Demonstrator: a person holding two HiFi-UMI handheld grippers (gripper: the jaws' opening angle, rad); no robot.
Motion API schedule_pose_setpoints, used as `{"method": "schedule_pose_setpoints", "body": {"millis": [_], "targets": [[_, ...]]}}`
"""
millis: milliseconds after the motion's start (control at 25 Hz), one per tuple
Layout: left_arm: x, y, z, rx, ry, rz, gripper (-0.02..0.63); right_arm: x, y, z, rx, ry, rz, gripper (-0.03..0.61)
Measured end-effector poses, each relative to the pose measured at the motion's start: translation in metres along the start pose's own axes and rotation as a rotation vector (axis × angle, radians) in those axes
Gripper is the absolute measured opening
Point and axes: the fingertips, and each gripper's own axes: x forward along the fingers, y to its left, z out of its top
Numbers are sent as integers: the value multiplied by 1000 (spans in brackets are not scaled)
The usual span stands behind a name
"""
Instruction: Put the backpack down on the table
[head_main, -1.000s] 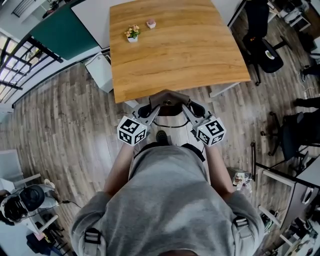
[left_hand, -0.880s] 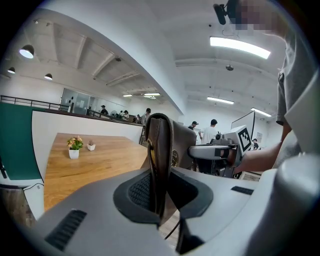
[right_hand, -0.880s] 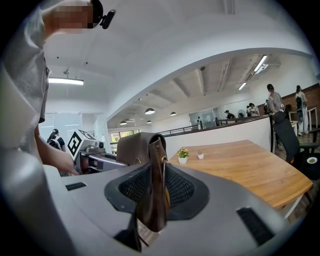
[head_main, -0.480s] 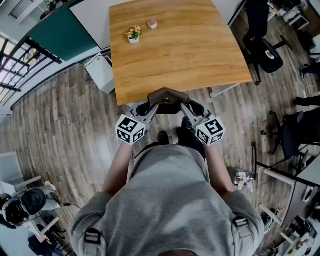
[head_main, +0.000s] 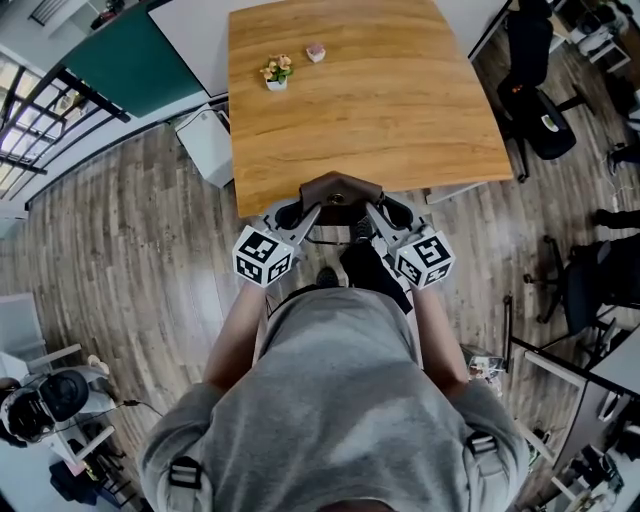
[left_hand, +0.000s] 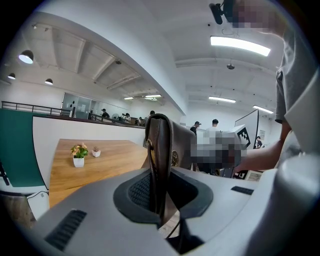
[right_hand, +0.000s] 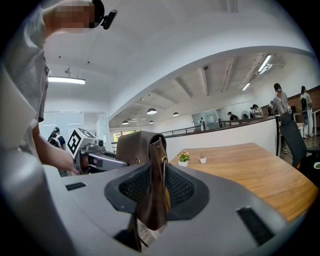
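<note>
Wooden table (head_main: 400, 120) lies wide open ahead. Brown backpack (head_main: 340, 192) hangs right at its near edge, with left gripper (head_main: 308, 210) and right gripper (head_main: 373, 210) each clamped on its leather. Flower pot (head_main: 277, 73) and small pot (head_main: 316, 52) stand well apart from it, near the far edge.

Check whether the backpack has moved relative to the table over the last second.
Yes. The backpack has advanced toward the table: in the head view it now overlaps the table's near edge more than before.
</note>
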Motion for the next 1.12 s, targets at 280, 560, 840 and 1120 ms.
{"method": "schedule_pose_setpoints", "body": {"millis": [280, 560, 840, 1120], "targets": [[14, 17, 9, -8, 5, 20, 63, 18, -18, 8, -3, 14, 25, 106], [39, 41, 20, -12, 6, 54, 63, 43, -49, 14, -3, 10, 59, 106], [62, 62, 32, -21, 11, 95, 63, 66, -78, 21, 9, 11, 93, 106], [86, 83, 40, -37, 12, 144, 63, 91, -107, 28, 5, 22, 139, 106]]}}
